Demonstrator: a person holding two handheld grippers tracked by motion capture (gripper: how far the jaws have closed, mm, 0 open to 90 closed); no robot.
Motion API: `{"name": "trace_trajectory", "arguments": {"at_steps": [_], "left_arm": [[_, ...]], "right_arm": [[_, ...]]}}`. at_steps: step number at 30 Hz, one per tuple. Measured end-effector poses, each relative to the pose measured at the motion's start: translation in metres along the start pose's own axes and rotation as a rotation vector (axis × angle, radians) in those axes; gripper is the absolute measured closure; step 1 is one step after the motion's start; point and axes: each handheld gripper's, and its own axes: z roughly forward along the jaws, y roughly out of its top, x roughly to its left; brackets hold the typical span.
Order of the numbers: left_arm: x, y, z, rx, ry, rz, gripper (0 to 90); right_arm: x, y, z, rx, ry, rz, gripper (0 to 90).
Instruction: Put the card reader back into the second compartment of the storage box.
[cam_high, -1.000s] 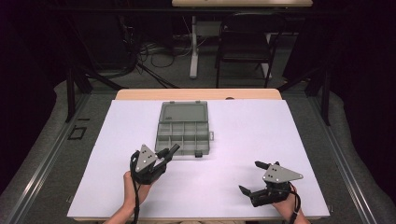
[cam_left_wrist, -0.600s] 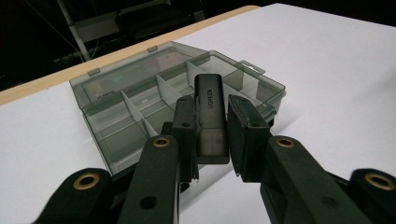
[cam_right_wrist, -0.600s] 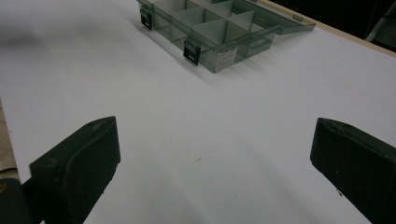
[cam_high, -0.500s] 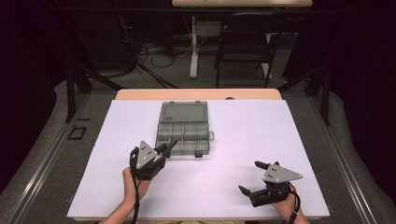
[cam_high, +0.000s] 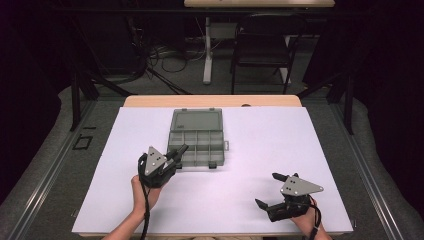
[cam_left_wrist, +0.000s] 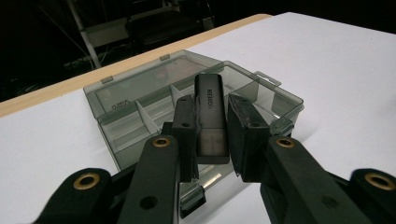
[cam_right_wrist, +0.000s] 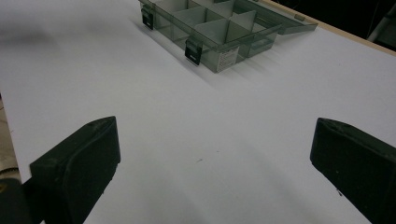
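organizer box (cam_high: 196, 137) mid-table, block (cam_left_wrist: 211, 117) above its front edge

One clear compartment box (cam_high: 196, 138), lid open. One black rectangular block (cam_left_wrist: 211, 119). Two handheld grippers: the left gripper (cam_high: 176, 154) and the right gripper (cam_high: 269, 190). One white table sheet (cam_high: 260, 150).
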Motion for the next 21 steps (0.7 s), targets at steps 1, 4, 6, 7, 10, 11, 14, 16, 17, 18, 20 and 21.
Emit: {"name": "trace_trajectory", "arguments": {"at_steps": [1, 4, 6, 7, 10, 11, 14, 16, 17, 18, 20, 21], "left_arm": [[0.0, 0.0, 0.001, 0.001, -0.001, 0.001, 74.3], [0.002, 0.001, 0.003, -0.004, -0.002, -0.005, 74.3], [0.002, 0.001, 0.004, -0.008, 0.0, -0.007, 74.3], [0.002, 0.002, 0.005, -0.01, 0.0, -0.008, 74.3], [0.004, 0.003, 0.005, -0.014, 0.005, -0.013, 74.3], [0.005, 0.004, 0.006, -0.015, 0.006, -0.016, 74.2], [0.006, 0.005, 0.008, -0.016, 0.008, -0.016, 74.3], [0.007, 0.006, 0.009, -0.017, 0.011, -0.023, 74.3], [0.008, 0.007, 0.01, -0.018, 0.011, -0.021, 74.3], [0.008, 0.007, 0.011, -0.02, 0.013, -0.025, 74.2], [0.009, 0.008, 0.013, -0.023, 0.012, -0.026, 74.3], [0.009, 0.009, 0.013, -0.022, 0.016, -0.025, 74.3]], "right_arm": [[0.0, 0.0, 0.0, 0.0, 0.0, 0.0, 1.2], [0.0, 0.0, 0.0, 0.0, 0.001, 0.001, 1.2], [0.0, 0.0, 0.0, 0.001, 0.0, -0.001, 1.2], [0.0, 0.0, 0.0, 0.0, 0.0, 0.0, 1.2], [0.0, 0.0, 0.0, 0.0, 0.0, 0.0, 1.2], [0.0, 0.0, 0.0, 0.0, 0.0, 0.0, 1.2], [0.0, 0.0, 0.0, 0.001, 0.0, 0.0, 1.2], [0.0, 0.0, 0.0, 0.002, 0.0, 0.0, 1.2], [0.0, 0.0, 0.001, 0.002, 0.0, 0.0, 1.2], [0.0, 0.0, 0.001, 0.002, 0.001, 0.0, 1.2], [0.0, 0.0, 0.0, 0.003, 0.0, 0.0, 1.2], [0.0, 0.0, 0.001, 0.002, 0.0, 0.0, 1.2]]}}
